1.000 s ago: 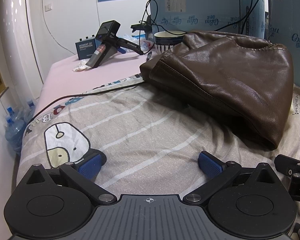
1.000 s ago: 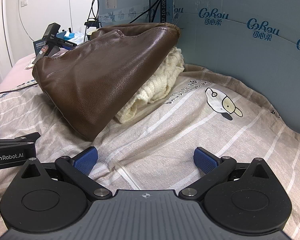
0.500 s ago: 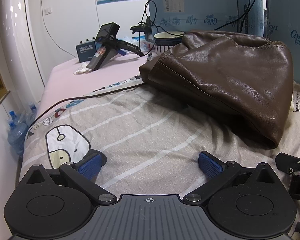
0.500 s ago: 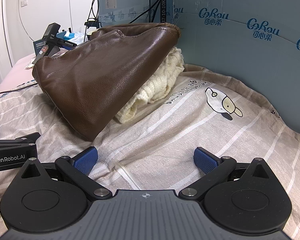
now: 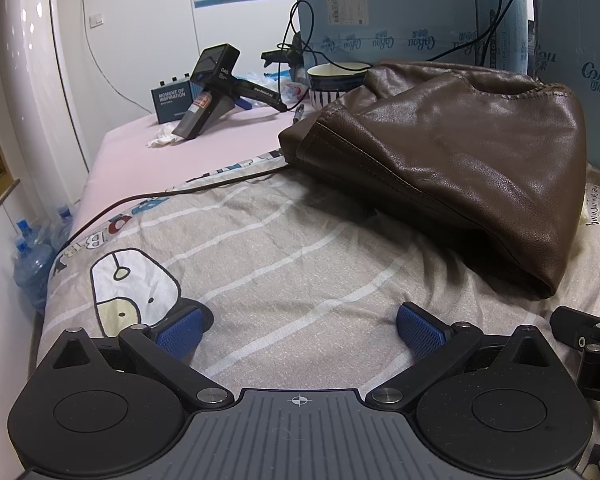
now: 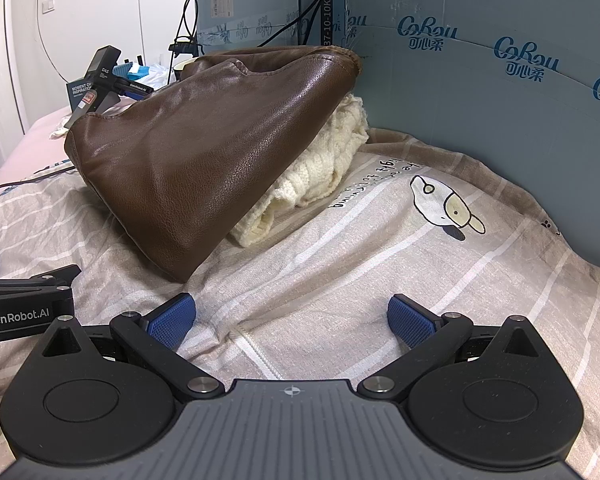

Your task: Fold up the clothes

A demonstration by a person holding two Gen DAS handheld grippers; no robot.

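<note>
My left gripper (image 5: pixel 300 328) and right gripper (image 6: pixel 290 318) gape wide on the sheet (image 6: pixel 380 240); the brown leather jacket (image 6: pixel 204 152) lies ahead, untouched.

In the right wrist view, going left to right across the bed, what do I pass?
Other tool's black body → brown leather jacket → cream knit sweater tucked under the jacket's right edge → cartoon duck print on the striped sheet → blue cardboard wall.
</note>
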